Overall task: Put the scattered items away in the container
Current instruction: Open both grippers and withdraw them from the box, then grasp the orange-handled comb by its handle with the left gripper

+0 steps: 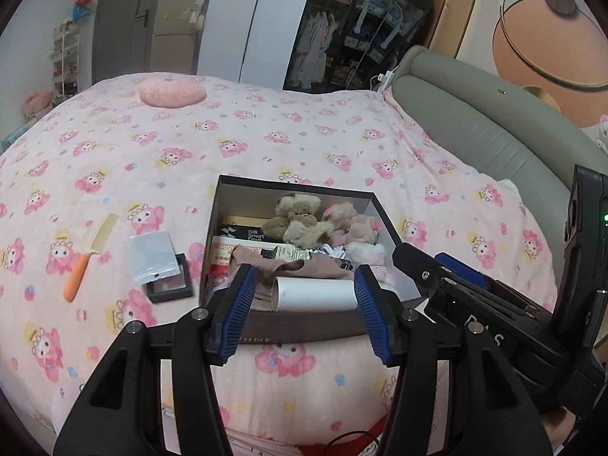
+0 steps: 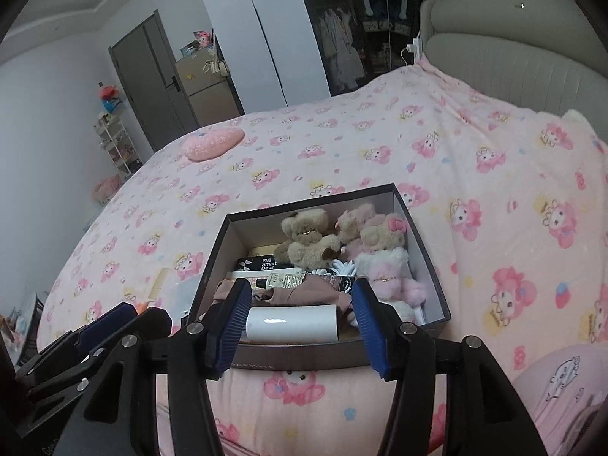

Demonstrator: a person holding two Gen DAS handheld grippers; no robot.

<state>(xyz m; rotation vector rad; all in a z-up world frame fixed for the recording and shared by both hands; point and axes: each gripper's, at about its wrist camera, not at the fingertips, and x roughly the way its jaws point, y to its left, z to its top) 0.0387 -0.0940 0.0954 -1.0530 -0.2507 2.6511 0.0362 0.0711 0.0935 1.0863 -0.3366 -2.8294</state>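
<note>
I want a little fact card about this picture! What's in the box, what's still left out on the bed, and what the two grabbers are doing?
place: bed with pink cartoon blanket
box: open, dark outside, white inside
in box: plush toys, white roll, pink-brown cloth, small bottle, black packet
still out: comb with orange handle, clear pouch lying on a black case
far away: pink heart pillow
left gripper: open, holding nothing
right gripper: open, holding nothing

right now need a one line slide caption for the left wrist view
Open left gripper above a brown box of plush toys; comb, plastic pouch remain on the bed.
</note>
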